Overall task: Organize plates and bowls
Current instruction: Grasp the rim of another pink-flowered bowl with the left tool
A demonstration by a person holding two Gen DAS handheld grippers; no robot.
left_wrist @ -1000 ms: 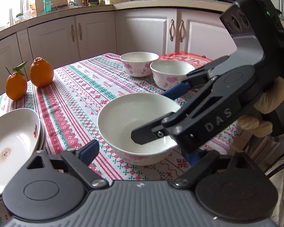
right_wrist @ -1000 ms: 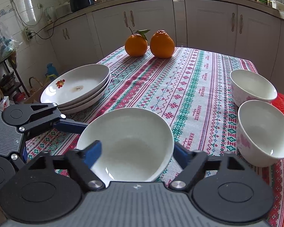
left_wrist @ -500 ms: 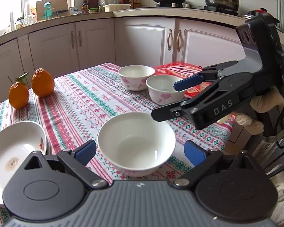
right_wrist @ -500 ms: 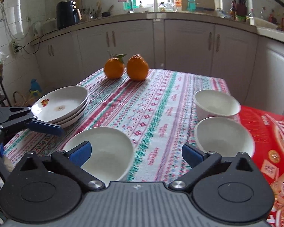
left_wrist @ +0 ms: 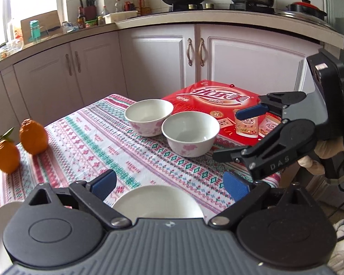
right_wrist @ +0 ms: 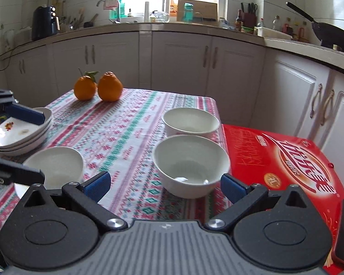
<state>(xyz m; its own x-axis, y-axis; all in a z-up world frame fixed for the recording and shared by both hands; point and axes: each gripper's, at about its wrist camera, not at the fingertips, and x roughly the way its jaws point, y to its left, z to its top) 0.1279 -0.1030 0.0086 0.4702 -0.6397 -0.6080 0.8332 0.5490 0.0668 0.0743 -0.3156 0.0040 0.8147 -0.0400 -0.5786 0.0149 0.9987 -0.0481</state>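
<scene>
Three white floral bowls stand on the patterned tablecloth. The near bowl (left_wrist: 158, 202) (right_wrist: 55, 167) sits just below my open left gripper (left_wrist: 169, 183). The middle bowl (left_wrist: 190, 133) (right_wrist: 190, 165) sits between the fingers of my open right gripper (right_wrist: 165, 184), apart from both pads. The far bowl (left_wrist: 149, 115) (right_wrist: 191, 121) stands behind it. A stack of white plates (right_wrist: 18, 135) lies at the table's left edge. In the left wrist view the right gripper (left_wrist: 243, 135) hovers beside the middle bowl. Both grippers are empty.
Two oranges (right_wrist: 98, 88) (left_wrist: 20, 144) stand at the far end of the table. A red snack box (right_wrist: 286, 167) (left_wrist: 220, 105) lies beside the bowls at the table's right edge. White kitchen cabinets (right_wrist: 183, 66) surround the table.
Both grippers pulled back and up from the near bowl, which stays on the table. The right gripper swung right and now frames the middle bowl.
</scene>
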